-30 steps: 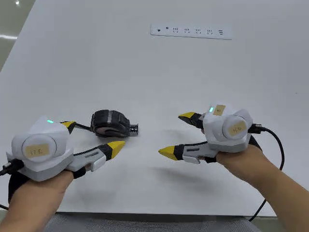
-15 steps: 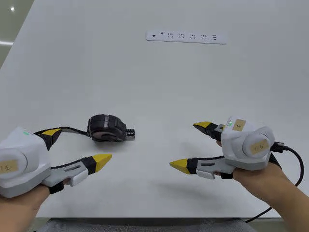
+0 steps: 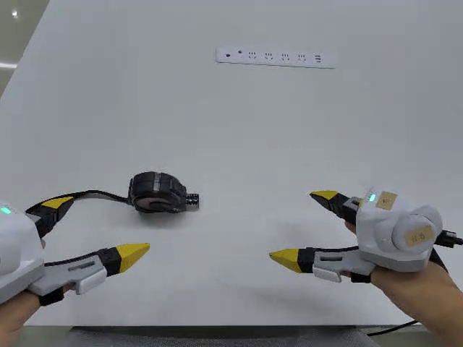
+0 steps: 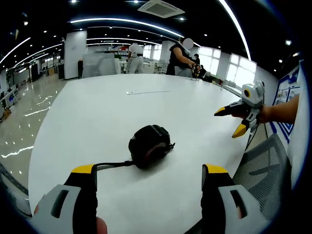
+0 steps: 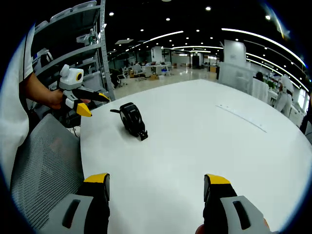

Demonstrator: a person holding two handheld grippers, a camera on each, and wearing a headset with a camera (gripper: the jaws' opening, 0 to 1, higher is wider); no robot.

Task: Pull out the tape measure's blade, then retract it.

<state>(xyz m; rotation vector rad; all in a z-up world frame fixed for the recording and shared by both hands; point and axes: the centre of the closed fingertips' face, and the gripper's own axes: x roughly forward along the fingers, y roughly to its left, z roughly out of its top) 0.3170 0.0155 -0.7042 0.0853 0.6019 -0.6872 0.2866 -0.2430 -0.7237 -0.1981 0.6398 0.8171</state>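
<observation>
A black tape measure (image 3: 154, 193) lies on the white table, its blade pulled in and its hook end pointing right; a black wrist strap (image 3: 96, 194) trails off to its left. It also shows in the left gripper view as the tape measure (image 4: 148, 145) and in the right gripper view as the tape measure (image 5: 132, 117). My left gripper (image 3: 95, 228) is open, low at the left, short of the case and holding nothing. At the lower right my right gripper (image 3: 305, 227) stands open and empty, well away from the tape.
A white power strip (image 3: 275, 57) lies flat at the far side of the table (image 3: 231, 123). A grey mesh chair back (image 5: 41, 170) sits at the table's near edge. People stand beyond the far end of the table (image 4: 117, 105).
Both grippers have drawn back toward the near edge and apart, the left one leftward away from the tape measure, the right one rightward. The tape measure has stayed put.
</observation>
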